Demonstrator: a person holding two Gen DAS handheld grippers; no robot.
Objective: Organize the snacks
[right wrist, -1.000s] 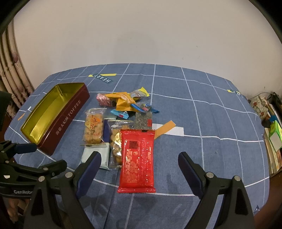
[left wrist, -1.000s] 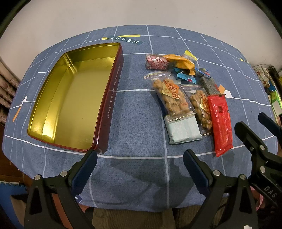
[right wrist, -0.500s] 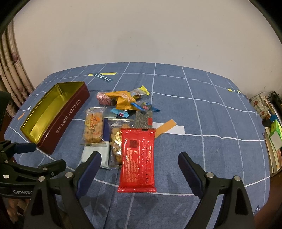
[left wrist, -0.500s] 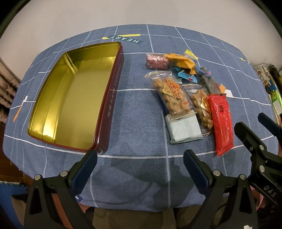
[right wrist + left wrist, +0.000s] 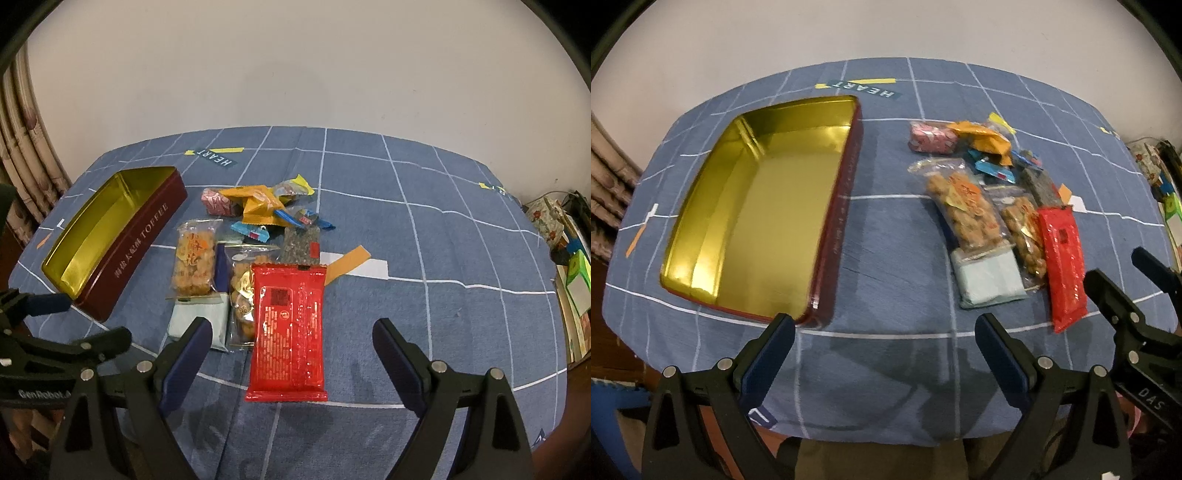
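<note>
An open dark-red tin (image 5: 827, 236) with a gold inside (image 5: 110, 236) lies empty on the left of the blue checked tablecloth. A pile of snack packets lies to its right: a red packet (image 5: 1063, 258) (image 5: 290, 325), two clear bags of fried snacks (image 5: 967, 206) (image 5: 194, 258), a pale blue packet (image 5: 990, 277) (image 5: 199, 317), an orange packet (image 5: 258, 206), a pink one (image 5: 931, 136). My left gripper (image 5: 884, 354) is open and empty above the near table edge. My right gripper (image 5: 291, 354) is open and empty, just short of the red packet.
The wall stands behind the table. Curtains (image 5: 22, 155) hang at the left. Boxes and clutter (image 5: 569, 258) sit off the table's right edge. Bare cloth (image 5: 443, 258) lies right of the snacks. Tape marks and a "HEART" label (image 5: 864, 86) lie at the far side.
The left gripper's view has shifted a little to the left. The right gripper has edged slightly toward the red packet. Both stay open and empty.
</note>
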